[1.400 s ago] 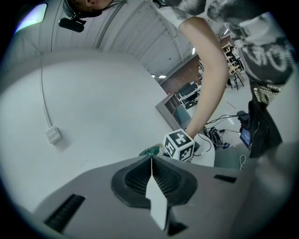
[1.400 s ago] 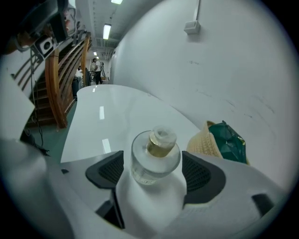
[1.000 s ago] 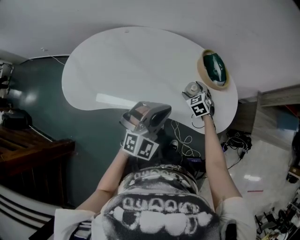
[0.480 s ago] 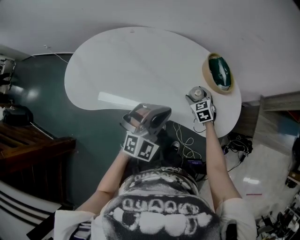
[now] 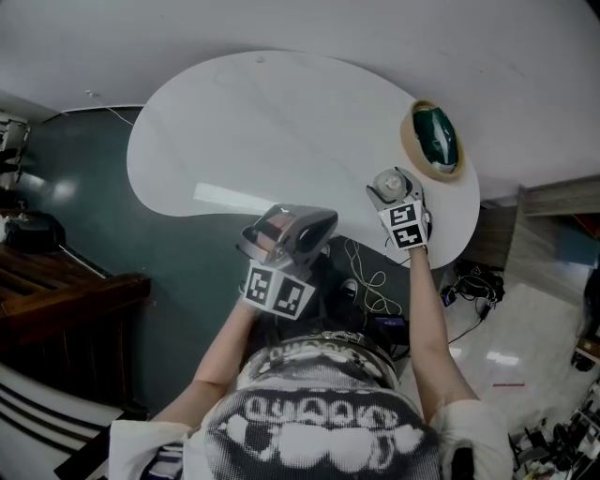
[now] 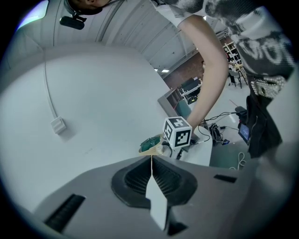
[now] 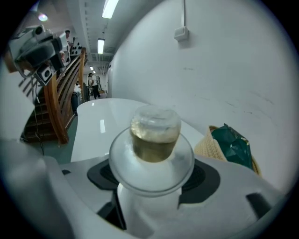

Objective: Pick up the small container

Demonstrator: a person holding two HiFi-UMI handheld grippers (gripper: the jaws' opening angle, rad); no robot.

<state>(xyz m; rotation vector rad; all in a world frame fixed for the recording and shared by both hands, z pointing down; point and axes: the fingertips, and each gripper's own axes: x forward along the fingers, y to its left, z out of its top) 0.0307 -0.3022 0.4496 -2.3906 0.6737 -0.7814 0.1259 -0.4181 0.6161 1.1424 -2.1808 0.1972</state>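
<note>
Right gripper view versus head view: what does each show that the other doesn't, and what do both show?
Only the right gripper view shows the ceiling strip lights and distant standing people. Only the head view shows the person's patterned shirt and loose cables on the floor. Both show the small clear container with yellowish contents, the woven basket holding a green packet, and the white curved table.

I counted one white desk (image 5: 281, 122), one small container (image 5: 387, 181), one woven basket (image 5: 406, 142) with one green packet (image 5: 437, 139) in it, one wall box (image 6: 57, 125) on one cable (image 6: 46, 88), and two tongs, my left tongs (image 6: 151, 161) and my right tongs (image 7: 152, 184).
</note>
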